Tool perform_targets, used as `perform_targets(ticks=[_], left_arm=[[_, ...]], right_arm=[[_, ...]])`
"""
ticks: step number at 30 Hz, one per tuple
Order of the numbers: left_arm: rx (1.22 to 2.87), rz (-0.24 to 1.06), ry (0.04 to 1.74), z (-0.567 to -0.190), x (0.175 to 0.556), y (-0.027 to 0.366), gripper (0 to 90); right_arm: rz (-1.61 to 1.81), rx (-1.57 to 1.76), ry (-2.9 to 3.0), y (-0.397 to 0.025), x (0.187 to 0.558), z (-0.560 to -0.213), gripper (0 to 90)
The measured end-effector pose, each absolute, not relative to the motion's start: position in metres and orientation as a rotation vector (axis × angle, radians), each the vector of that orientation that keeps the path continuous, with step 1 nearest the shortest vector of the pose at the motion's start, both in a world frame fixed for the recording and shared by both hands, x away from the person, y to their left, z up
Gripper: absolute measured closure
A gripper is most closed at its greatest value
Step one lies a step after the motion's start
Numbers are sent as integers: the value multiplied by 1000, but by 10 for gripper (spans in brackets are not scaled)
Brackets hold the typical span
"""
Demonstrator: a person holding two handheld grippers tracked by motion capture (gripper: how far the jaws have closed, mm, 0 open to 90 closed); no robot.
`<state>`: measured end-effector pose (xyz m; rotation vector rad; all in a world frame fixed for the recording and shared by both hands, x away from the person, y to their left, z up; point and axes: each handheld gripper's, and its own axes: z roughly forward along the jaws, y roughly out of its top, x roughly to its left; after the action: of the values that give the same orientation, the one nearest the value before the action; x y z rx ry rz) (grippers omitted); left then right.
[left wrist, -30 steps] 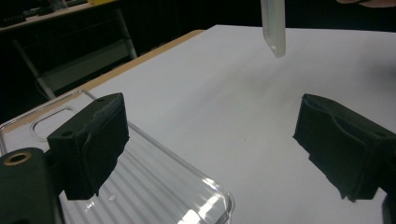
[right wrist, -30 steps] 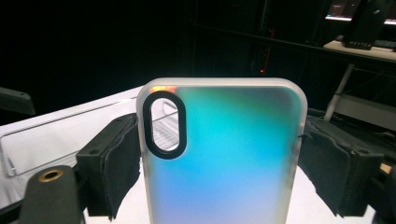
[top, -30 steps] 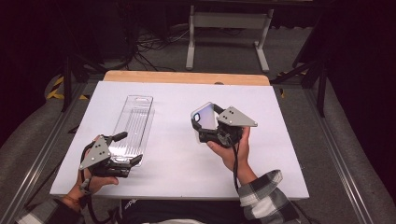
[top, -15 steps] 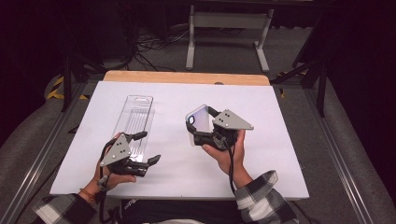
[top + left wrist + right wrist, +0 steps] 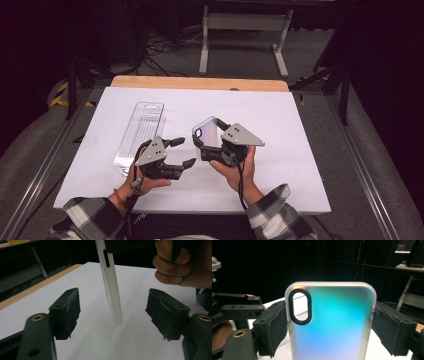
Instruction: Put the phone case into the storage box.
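Note:
A translucent phone case [image 5: 204,130] with an iridescent blue-green back [image 5: 334,322] and an oval camera cutout stands upright above the table. My right gripper [image 5: 210,140] [image 5: 329,335] is shut on its two long edges. My left gripper [image 5: 184,152] is open just left of the case, jaws pointing at it. In the left gripper view the case [image 5: 112,287] hangs edge-on in the wide gap of that gripper [image 5: 116,315], touching neither jaw, its lower end just above the white surface.
A long clear plastic package [image 5: 139,135] lies flat on the white table [image 5: 280,120], to the left of my left gripper. A wooden strip [image 5: 200,83] runs along the table's far edge. Dark floor, cables and a metal stand lie beyond.
My left gripper has moved right and slightly forward, up to the phone case, with its jaws open. The right gripper has carried the case a little leftward and nearer.

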<state>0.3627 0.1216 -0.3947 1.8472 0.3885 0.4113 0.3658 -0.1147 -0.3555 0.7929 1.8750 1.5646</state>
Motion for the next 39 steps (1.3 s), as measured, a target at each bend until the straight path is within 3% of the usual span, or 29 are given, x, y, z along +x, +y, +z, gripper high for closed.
perform_targets(ticks=[3, 6, 9, 19, 25, 39], left_arm=[[1824, 371, 396, -393, 367, 117, 334], [1780, 348, 420, -393, 372, 113, 462], [1772, 333, 425, -392, 374, 111, 528], [1743, 350, 437, -393, 378, 110, 729], [1745, 343, 433, -393, 379, 109, 788], [1756, 354, 424, -392, 380, 113, 811]], right_arm=[[1562, 788, 1872, -114, 365, -357, 179], [1560, 772, 1858, -112, 364, -359, 178], [1552, 778, 1853, -110, 364, -362, 178], [1533, 772, 1841, -108, 363, -364, 179], [1530, 775, 1839, -107, 362, -365, 178], [1511, 774, 1834, -104, 359, -365, 175]])
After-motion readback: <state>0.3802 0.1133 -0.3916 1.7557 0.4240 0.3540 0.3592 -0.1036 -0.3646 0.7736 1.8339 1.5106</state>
